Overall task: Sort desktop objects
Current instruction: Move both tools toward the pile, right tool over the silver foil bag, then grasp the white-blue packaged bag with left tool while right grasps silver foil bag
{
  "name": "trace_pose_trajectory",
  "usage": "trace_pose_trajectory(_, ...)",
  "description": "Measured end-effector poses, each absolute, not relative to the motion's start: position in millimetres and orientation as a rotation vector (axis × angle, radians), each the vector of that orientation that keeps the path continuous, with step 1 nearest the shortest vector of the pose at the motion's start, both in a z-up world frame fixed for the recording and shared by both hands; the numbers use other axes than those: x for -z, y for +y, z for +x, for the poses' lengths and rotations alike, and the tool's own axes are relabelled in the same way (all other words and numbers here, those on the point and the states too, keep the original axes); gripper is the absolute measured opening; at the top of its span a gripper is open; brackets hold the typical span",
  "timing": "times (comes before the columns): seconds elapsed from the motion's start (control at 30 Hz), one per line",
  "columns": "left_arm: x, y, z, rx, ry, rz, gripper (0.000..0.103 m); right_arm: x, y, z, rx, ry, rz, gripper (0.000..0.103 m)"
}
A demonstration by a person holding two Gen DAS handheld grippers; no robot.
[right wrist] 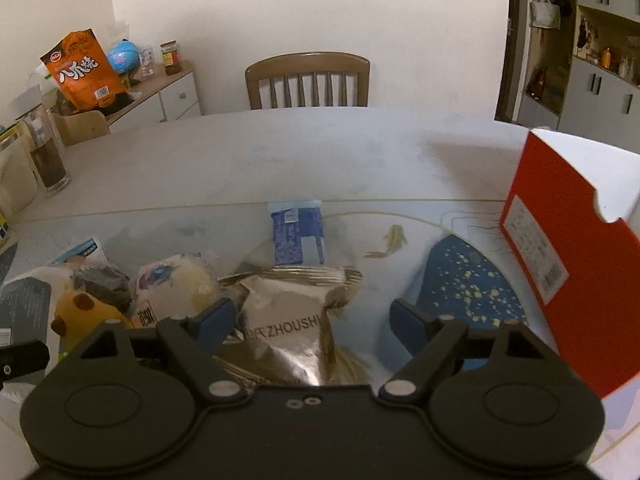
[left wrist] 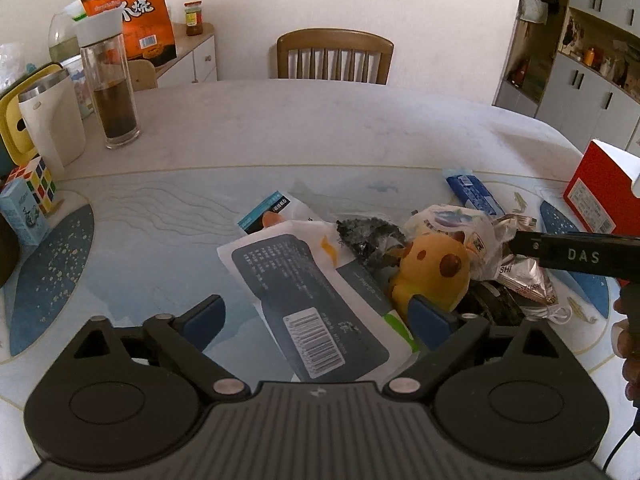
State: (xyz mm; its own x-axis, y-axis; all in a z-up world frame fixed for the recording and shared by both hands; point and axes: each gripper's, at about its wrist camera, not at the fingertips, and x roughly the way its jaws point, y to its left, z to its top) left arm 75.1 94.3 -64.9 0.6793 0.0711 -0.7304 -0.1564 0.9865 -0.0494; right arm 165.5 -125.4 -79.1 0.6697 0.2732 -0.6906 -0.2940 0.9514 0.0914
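Item 1: left gripper (left wrist: 316,316), jaws spread wide, pads touching nothing. Between the 2 blue pads lies a flat white and dark-grey packet (left wrist: 316,300) with a barcode, resting on the table mat (left wrist: 140,216). A yellow plush toy (left wrist: 434,270) sits just beside the right-side pad.

Item 2: right gripper (right wrist: 312,322), jaws spread, nothing pinched. A silver foil packet (right wrist: 288,320) marked ZHOUSHI lies on the mat between the pads, nearer the left-side pad. Beyond it lies a blue wrapper (right wrist: 296,234).

Item 3: red and white box (right wrist: 568,248), upright at the mat's right edge, near the right gripper.

Item 4: crumpled white bag (right wrist: 176,284), between plush toy and foil packet.
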Motion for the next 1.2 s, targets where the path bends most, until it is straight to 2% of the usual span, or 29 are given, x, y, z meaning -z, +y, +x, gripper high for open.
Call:
trace_pose_trajectory(0.2,65.7,96.9,78.5,-0.139,0.822,-0.129,0.086,87.6,-122.5,175.5,-0.322,0.819,-0.009,0.082)
trace_pose_trajectory(0.4,67.3,100.7,79.1,-0.142,0.834,-0.163,0.068,87.2,-120.6,178.4,-0.366,0.834,0.0,0.062)
trace_pose_trajectory(0.47,67.2,100.9,79.2,-0.143,0.839,-0.159,0.065,86.4,-119.4,178.9,-0.373,0.837,-0.001,0.056)
trace_pose_trajectory(0.57,65.7,103.6,77.6,-0.135,0.838,-0.17,0.057,85.1,-117.6,179.5,-0.371,0.84,-0.009,0.055)
trace_pose_trajectory(0.63,65.6,106.0,78.6,-0.132,0.844,-0.174,0.047,84.2,-117.2,179.4,-0.371,0.84,-0.01,0.05)
trace_pose_trajectory(0.87,62.8,110.6,78.0,-0.119,0.848,-0.178,0.032,79.8,-116.0,176.1,-0.347,0.833,-0.035,0.042)
trace_pose_trajectory(1.0,61.0,113.6,75.1,-0.103,0.841,-0.189,0.019,74.7,-119.2,172.6,-0.322,0.824,-0.048,0.039)
trace_pose_trajectory(1.2,55.6,118.2,66.8,-0.074,0.825,-0.205,0.012,60.1,-128.1,162.7,-0.307,0.796,-0.043,0.039)
